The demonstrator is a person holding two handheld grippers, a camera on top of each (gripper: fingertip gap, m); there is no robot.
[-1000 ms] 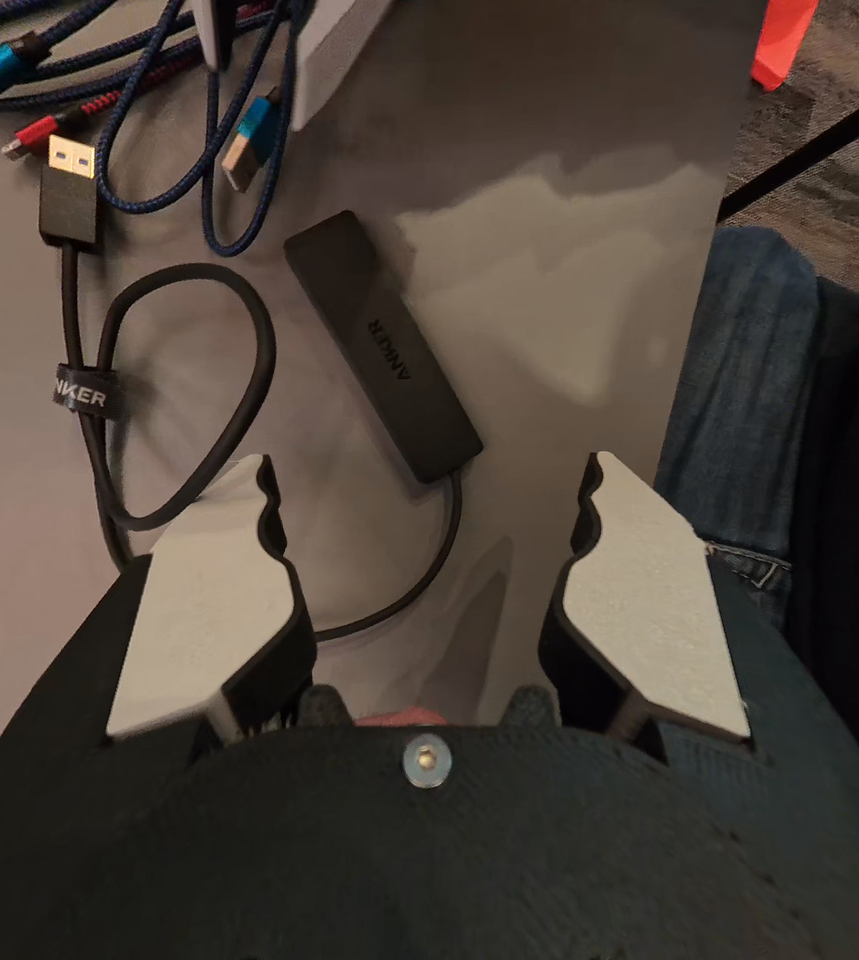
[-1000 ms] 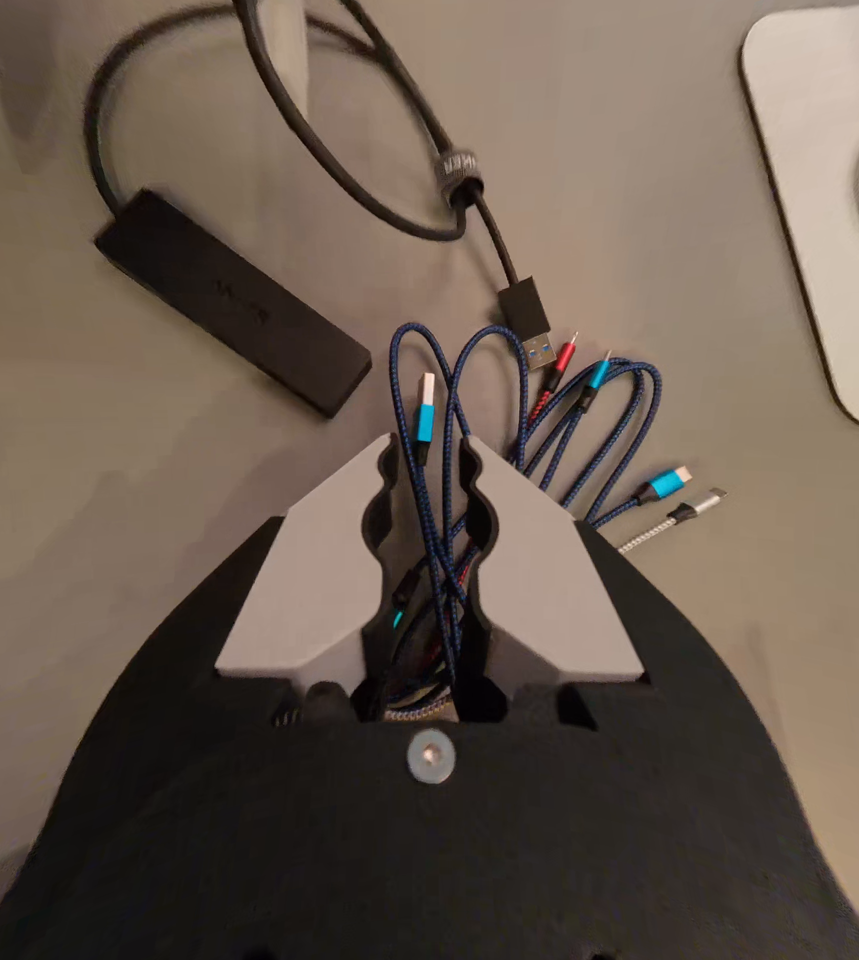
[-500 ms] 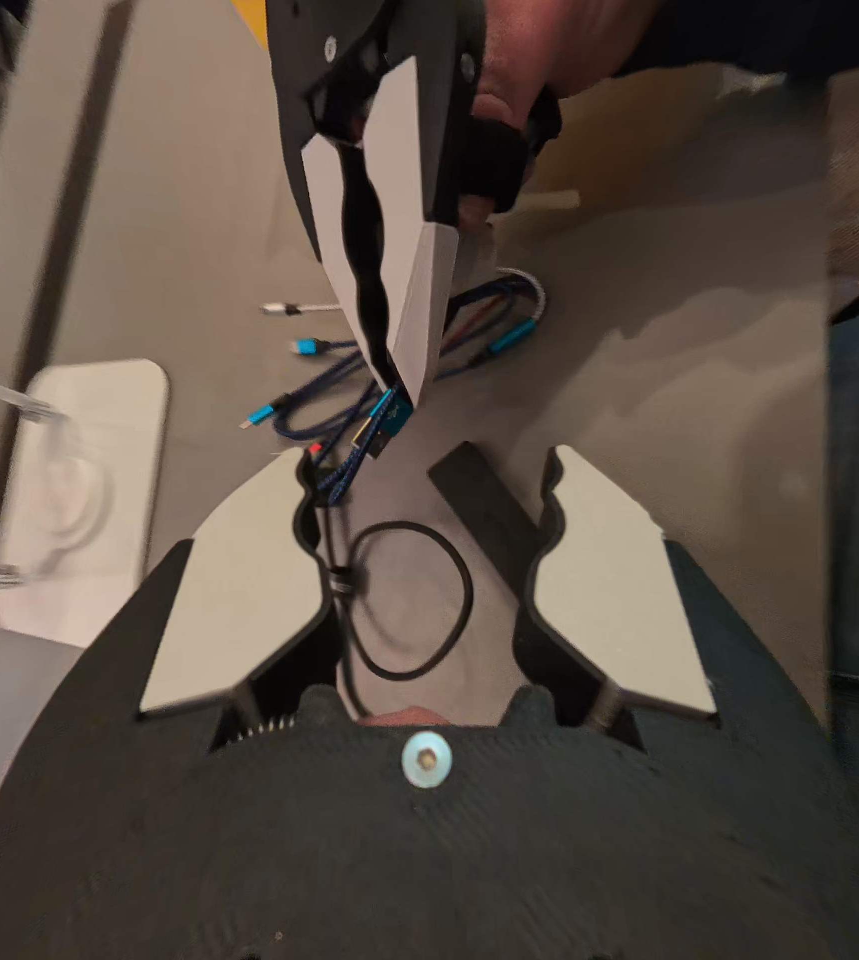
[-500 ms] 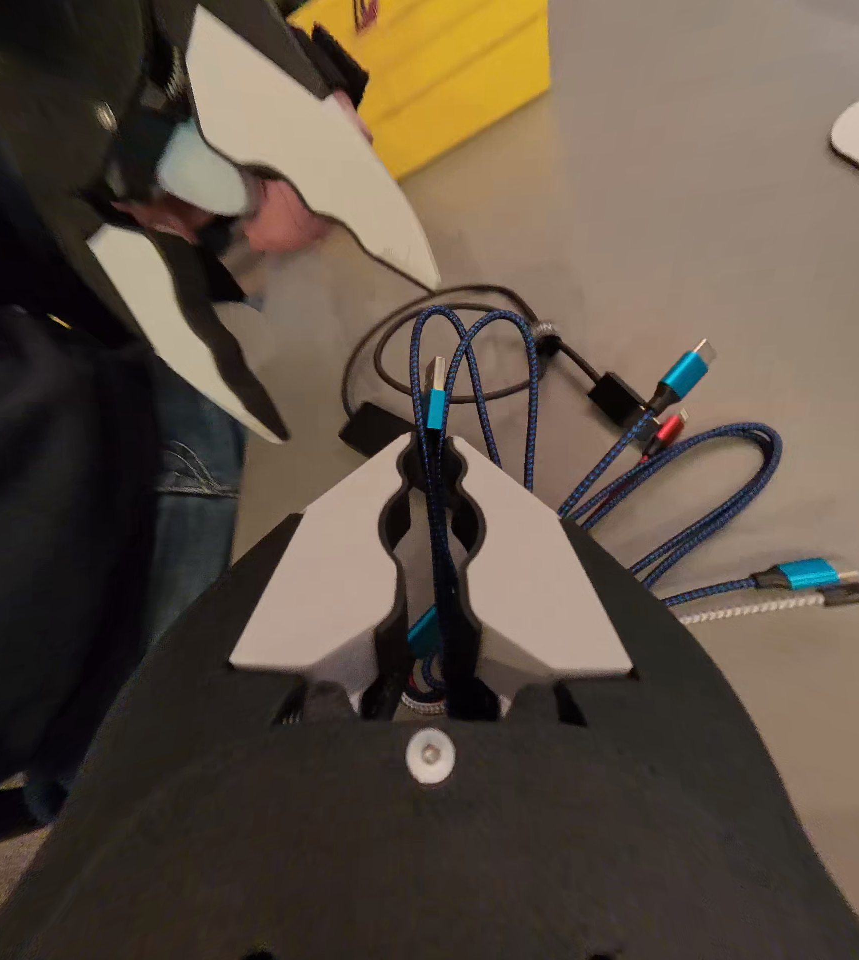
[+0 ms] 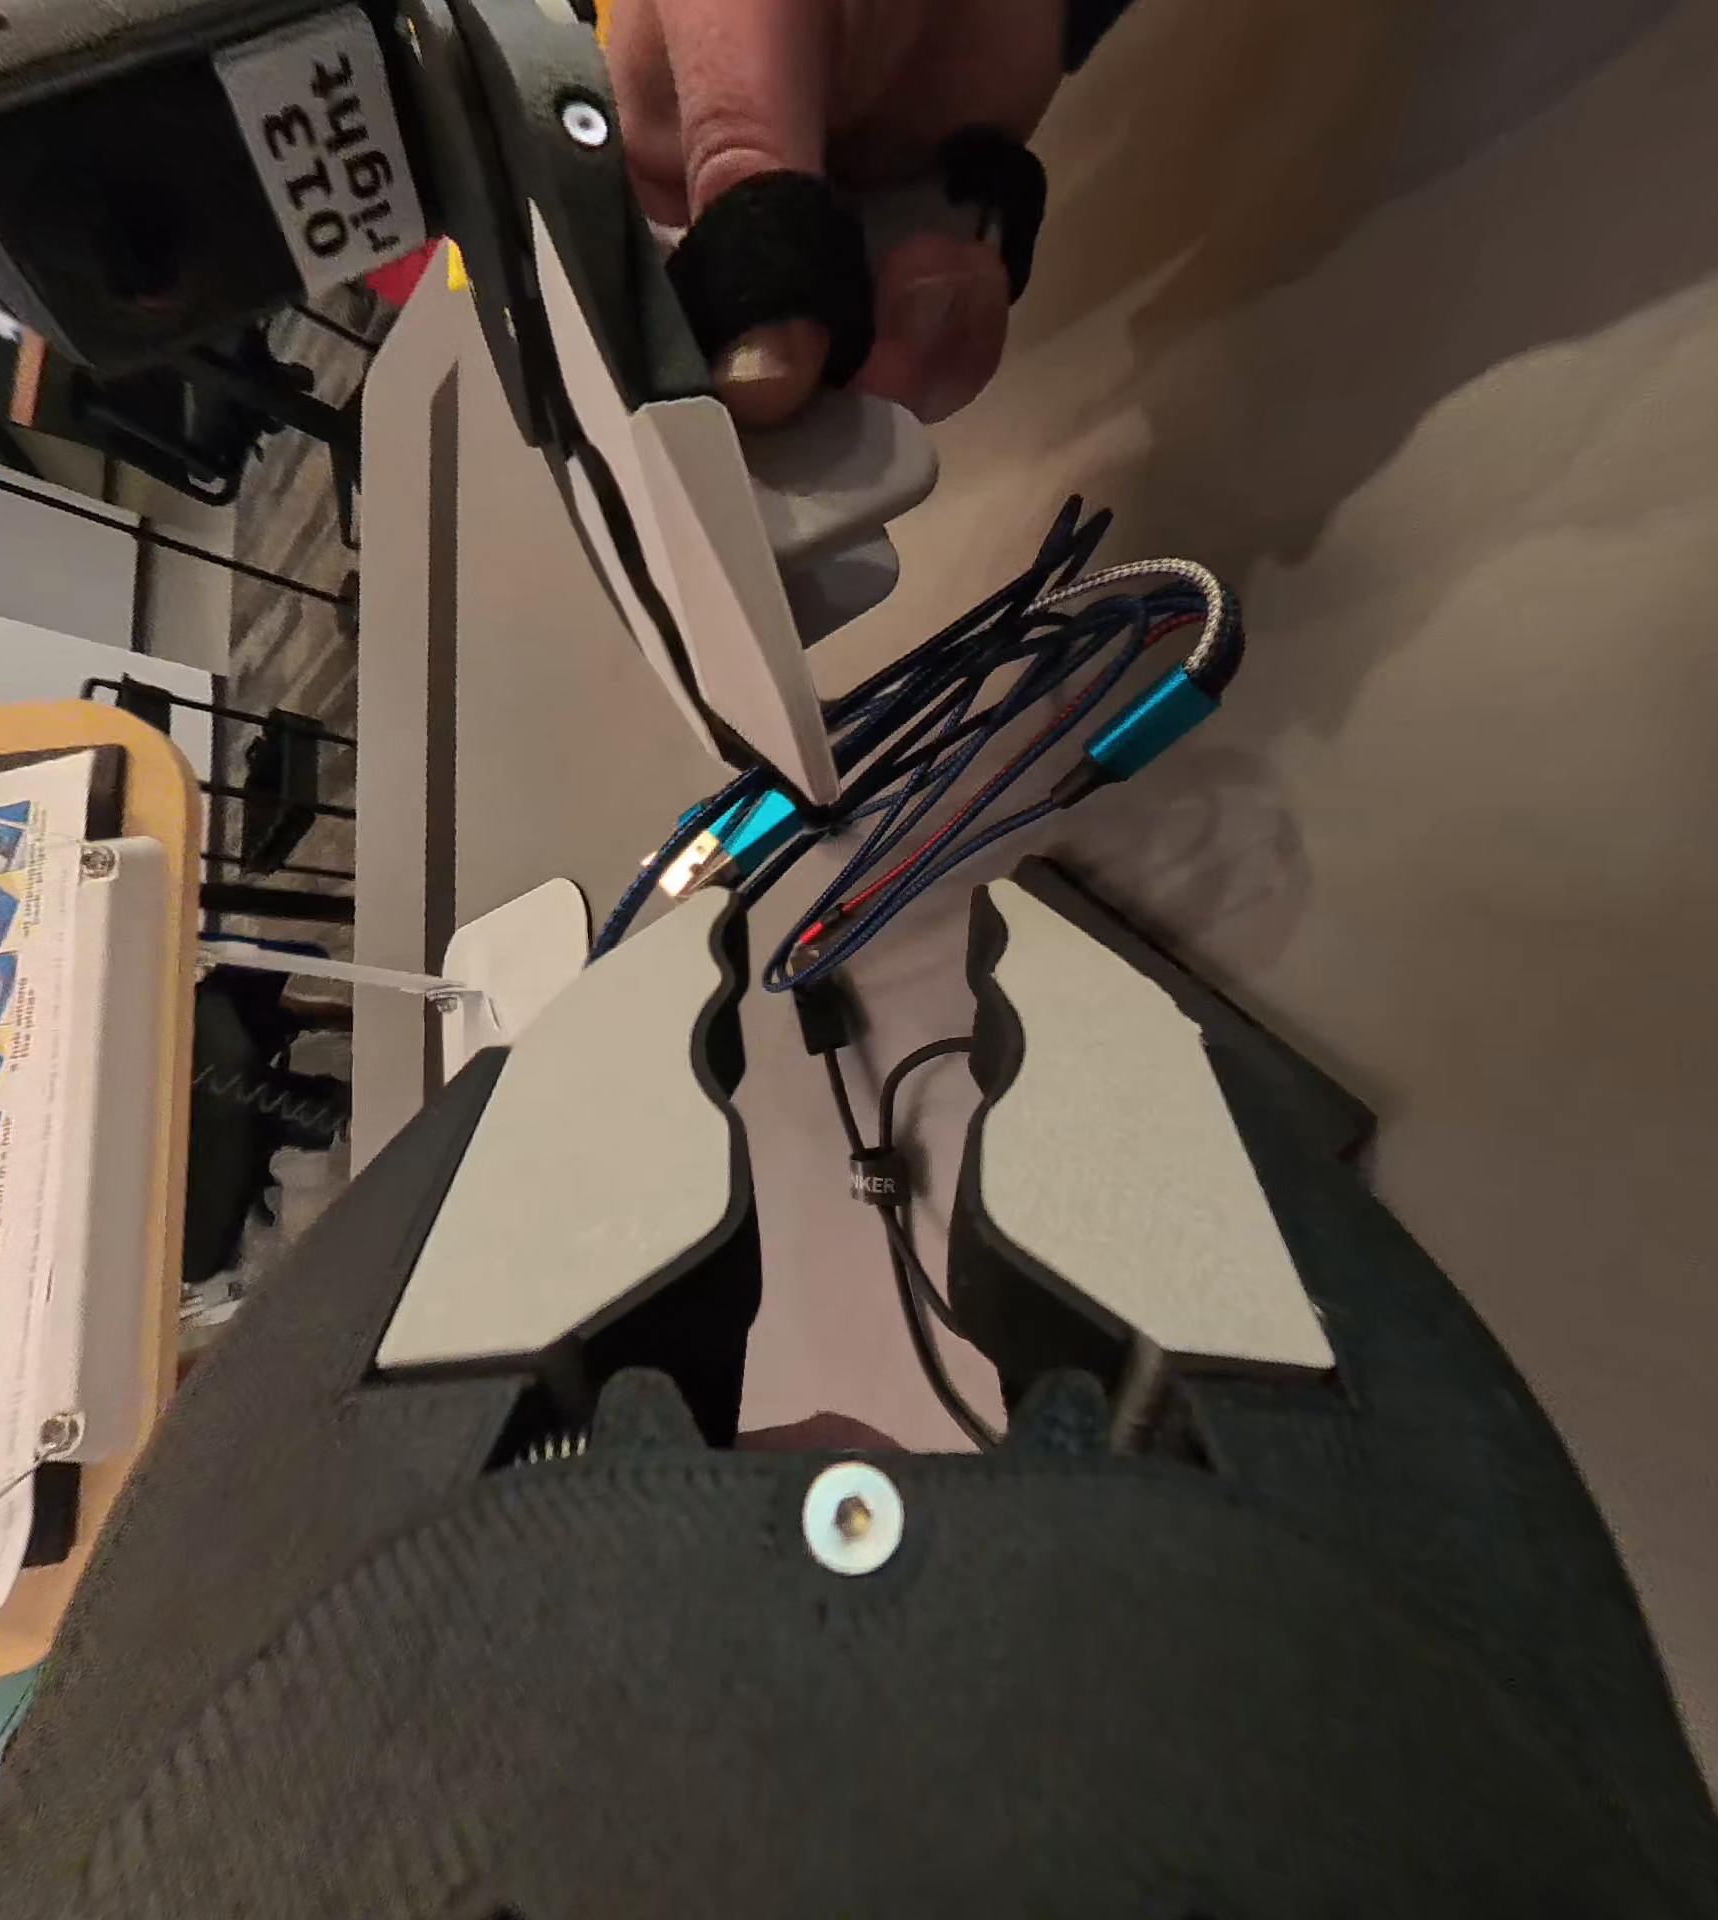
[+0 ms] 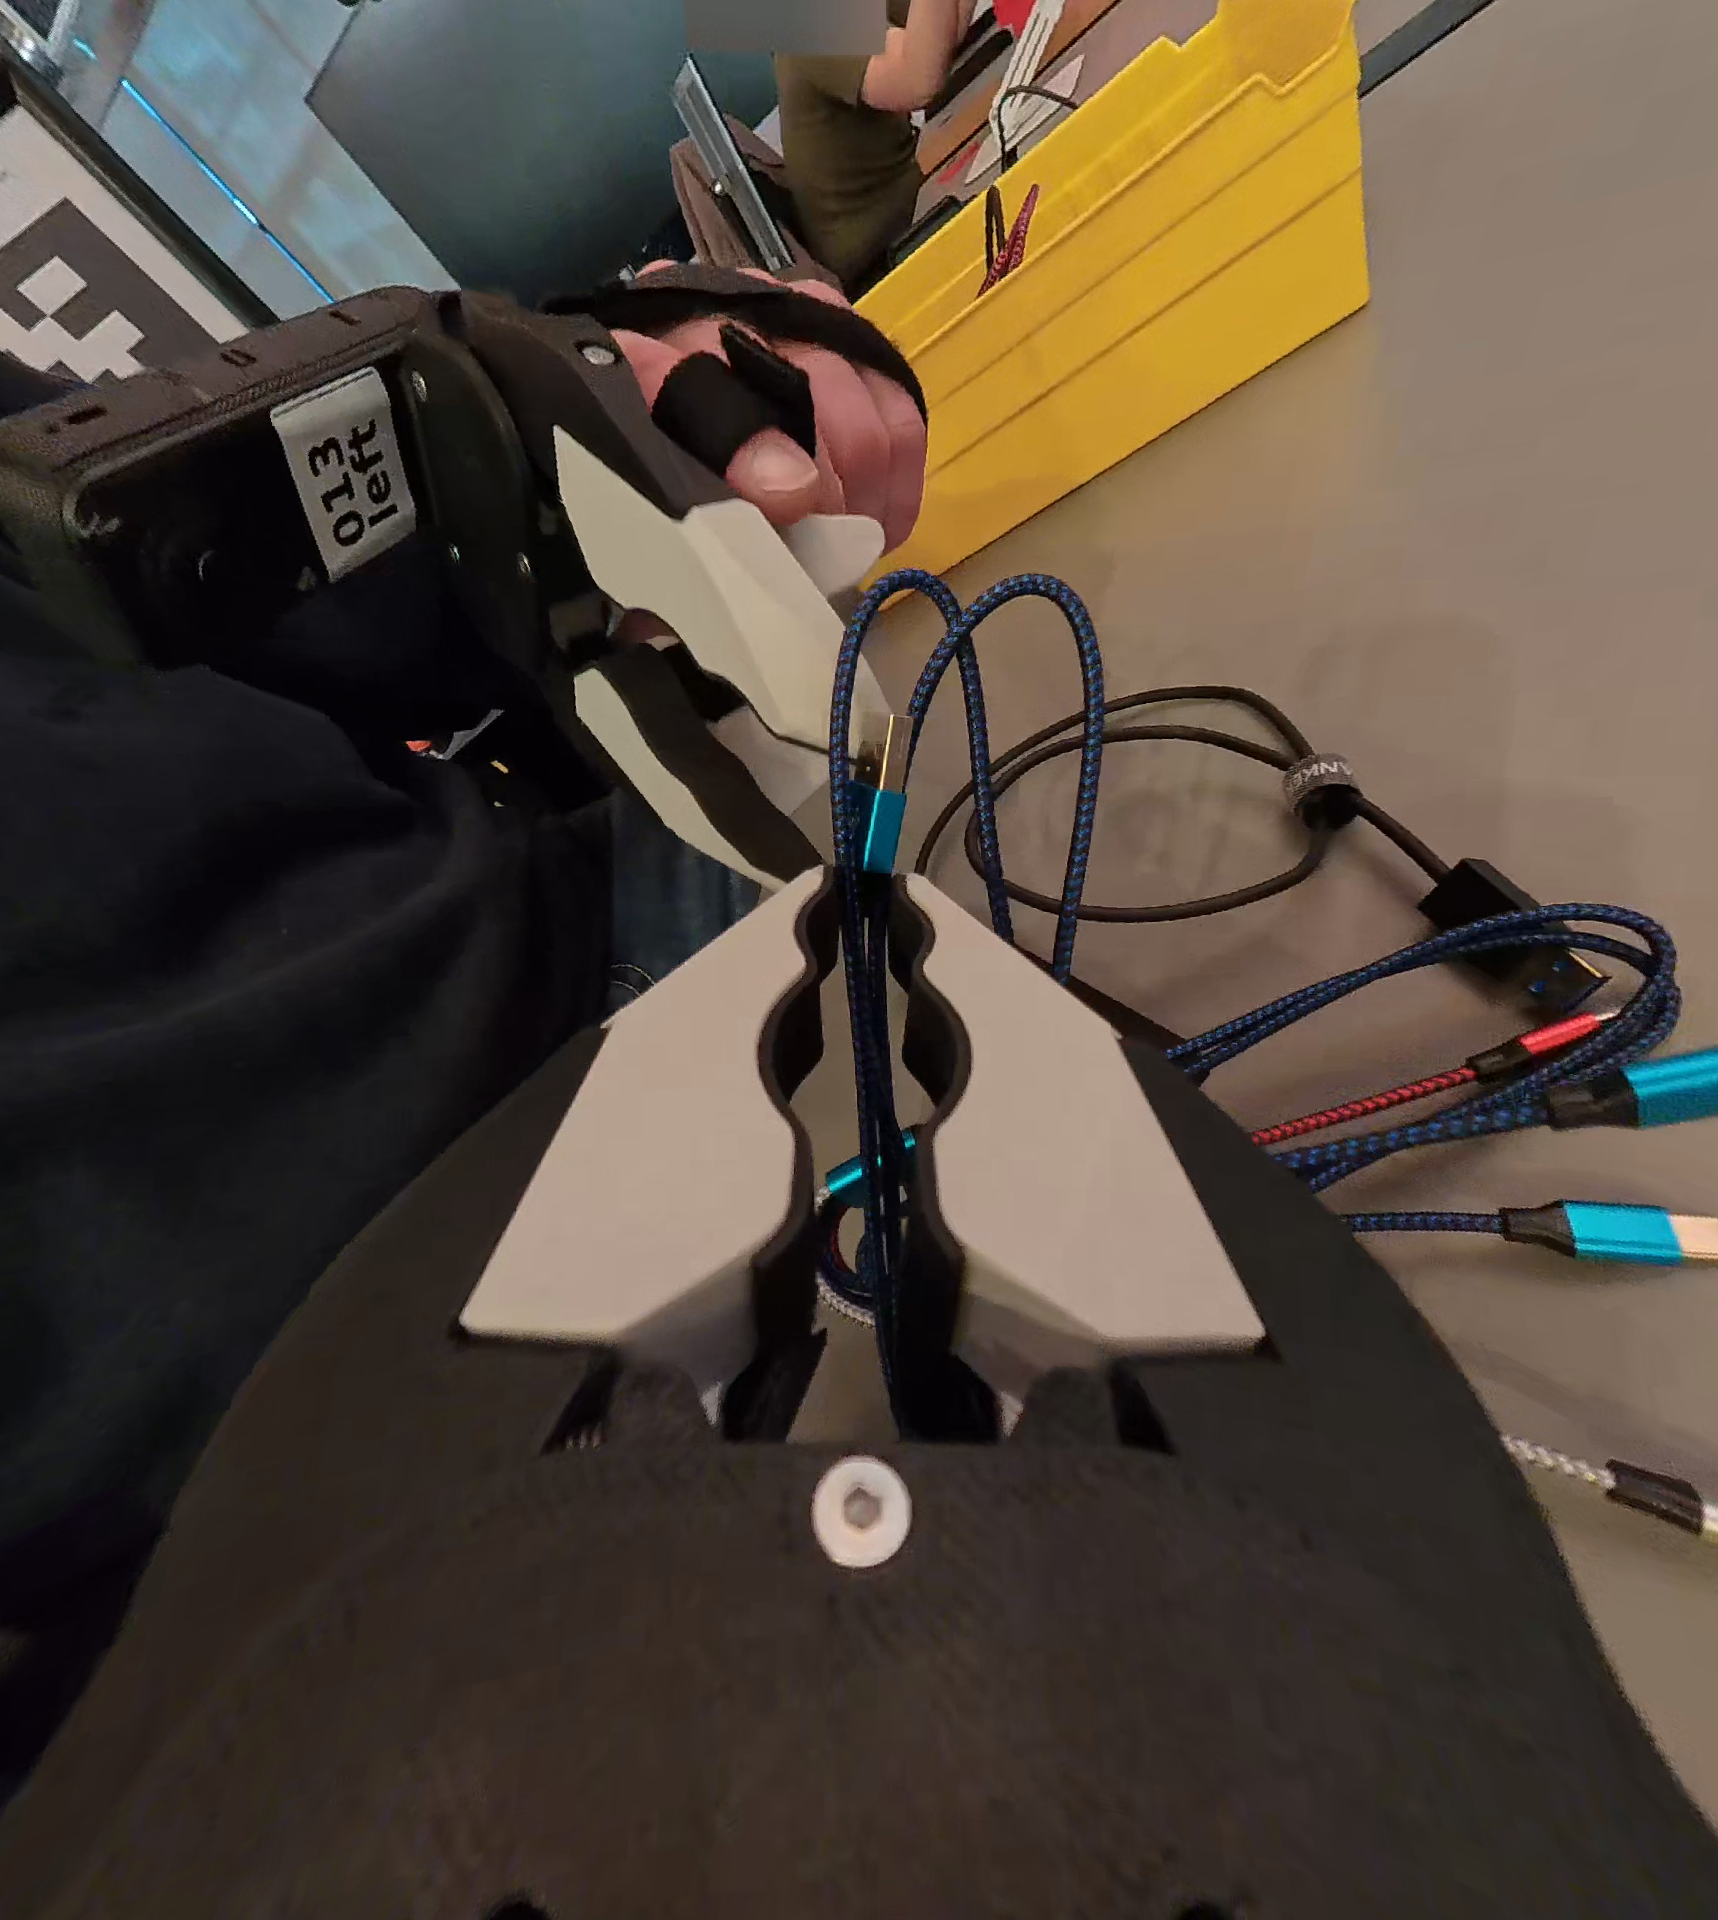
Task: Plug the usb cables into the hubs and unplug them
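My right claw point(image 6: 860, 894) is clamped on the blue braided cable point(image 6: 870, 1039), its USB plug point(image 6: 881, 800) pointing to 12 o'clock. My left claw point(image 5: 850, 914) gapes with nothing in it (nearer the hub, I judge) — the hub point(image 5: 1198, 997) lies at its 2 o'clock on the worktop point(image 5: 1509, 831).

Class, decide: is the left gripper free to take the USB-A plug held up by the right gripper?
Probably yes: the left gripper is open and empty, and the USB-A plug juts out just beyond its fingers.
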